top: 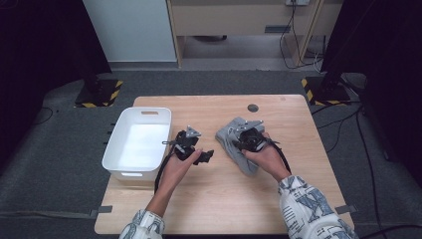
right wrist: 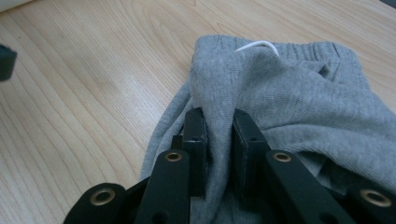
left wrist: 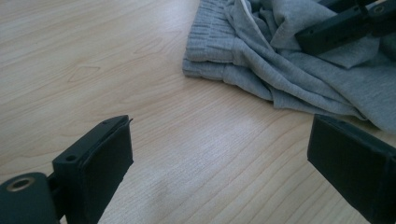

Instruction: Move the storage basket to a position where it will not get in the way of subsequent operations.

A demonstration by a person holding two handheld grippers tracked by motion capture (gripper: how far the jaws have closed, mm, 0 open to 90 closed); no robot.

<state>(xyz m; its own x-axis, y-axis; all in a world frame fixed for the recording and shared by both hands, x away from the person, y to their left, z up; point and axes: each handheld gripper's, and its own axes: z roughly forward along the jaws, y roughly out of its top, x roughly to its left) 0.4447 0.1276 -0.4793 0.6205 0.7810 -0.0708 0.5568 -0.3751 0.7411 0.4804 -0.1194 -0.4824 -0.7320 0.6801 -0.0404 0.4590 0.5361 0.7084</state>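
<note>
A crumpled grey knit garment (top: pixel 234 142) with a ribbed hem and a white drawstring lies right of centre on the wooden table (top: pixel 219 199). My right gripper (right wrist: pixel 219 135) is shut on a fold of the grey garment (right wrist: pixel 289 107), the cloth pinched between its two black jaws. In the high view the right gripper (top: pixel 249 139) sits on top of the garment. My left gripper (left wrist: pixel 219 154) is open, its jaws wide apart over bare wood, with the garment (left wrist: pixel 280 60) just beyond them. From above, the left gripper (top: pixel 191 147) is left of the garment.
A white plastic bin (top: pixel 137 144) stands at the table's left edge, close to my left hand. A small dark round disc (top: pixel 253 107) is set in the tabletop at the back. Bare wood lies along the front and right of the table.
</note>
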